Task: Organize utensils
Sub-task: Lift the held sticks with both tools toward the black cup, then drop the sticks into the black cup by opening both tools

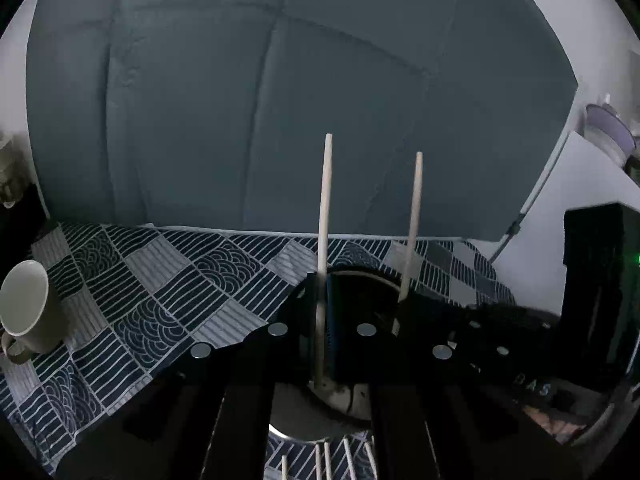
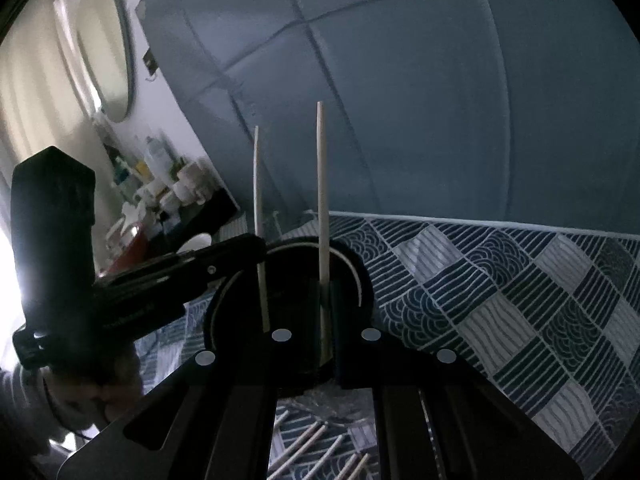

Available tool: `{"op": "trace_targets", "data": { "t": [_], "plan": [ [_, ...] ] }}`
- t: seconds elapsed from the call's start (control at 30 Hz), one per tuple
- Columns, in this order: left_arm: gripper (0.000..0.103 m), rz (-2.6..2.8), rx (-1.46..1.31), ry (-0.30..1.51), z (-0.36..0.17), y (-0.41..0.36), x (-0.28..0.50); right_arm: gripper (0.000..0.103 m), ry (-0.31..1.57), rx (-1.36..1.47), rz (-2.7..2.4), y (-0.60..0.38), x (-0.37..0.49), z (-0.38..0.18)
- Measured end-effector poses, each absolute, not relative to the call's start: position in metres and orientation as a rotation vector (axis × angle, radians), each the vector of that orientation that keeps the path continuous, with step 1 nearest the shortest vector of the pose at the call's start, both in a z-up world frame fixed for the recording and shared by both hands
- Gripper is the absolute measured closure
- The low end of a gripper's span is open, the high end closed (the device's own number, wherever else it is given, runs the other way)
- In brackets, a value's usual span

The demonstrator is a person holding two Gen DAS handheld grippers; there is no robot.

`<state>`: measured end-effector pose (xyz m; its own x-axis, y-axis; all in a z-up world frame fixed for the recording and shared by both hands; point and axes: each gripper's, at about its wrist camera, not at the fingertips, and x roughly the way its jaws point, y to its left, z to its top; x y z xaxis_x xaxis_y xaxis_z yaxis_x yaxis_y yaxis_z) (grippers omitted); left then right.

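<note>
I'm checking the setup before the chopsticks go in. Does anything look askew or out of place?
Only the white mug, which lies on its side on the patterned cloth. Each gripper holds one chopstick upright over the dark round holder; more chopsticks lie loose on the cloth.

A patterned cloth (image 1: 168, 288) in dark blue, grey and white patches of stripes and wave arcs covers the surface, and behind it rises a grey-blue padded panel (image 1: 248, 100) crossed by stitched seams. A pale mug (image 1: 28, 306) stands on the cloth at the left edge, handle toward the camera. In the right wrist view an oval mirror (image 2: 106, 48) hangs on a light wall above a blurred cluster of bottles and jars (image 2: 168, 184)
</note>
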<state>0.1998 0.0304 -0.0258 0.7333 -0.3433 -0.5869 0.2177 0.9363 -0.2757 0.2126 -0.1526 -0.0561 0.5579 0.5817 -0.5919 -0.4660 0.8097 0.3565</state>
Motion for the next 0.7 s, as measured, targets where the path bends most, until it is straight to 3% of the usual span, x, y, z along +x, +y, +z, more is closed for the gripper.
{"op": "trace_targets", "data": {
  "t": [0.43,0.57,0.7],
  "plan": [
    [0.098,-0.304,-0.128,0.652,-0.030,0.033,0.170,0.095,0.722,0.023,0.581,-0.145,0.185,-0.046],
    [0.091,-0.280,-0.119,0.654,-0.031,0.038,0.162,0.095,0.704,0.002,0.555,-0.147,0.177,-0.041],
    [0.082,-0.255,-0.119,0.651,-0.029,0.045,0.149,0.074,0.675,-0.003,0.524,-0.151,0.167,-0.034]
  ]
}}
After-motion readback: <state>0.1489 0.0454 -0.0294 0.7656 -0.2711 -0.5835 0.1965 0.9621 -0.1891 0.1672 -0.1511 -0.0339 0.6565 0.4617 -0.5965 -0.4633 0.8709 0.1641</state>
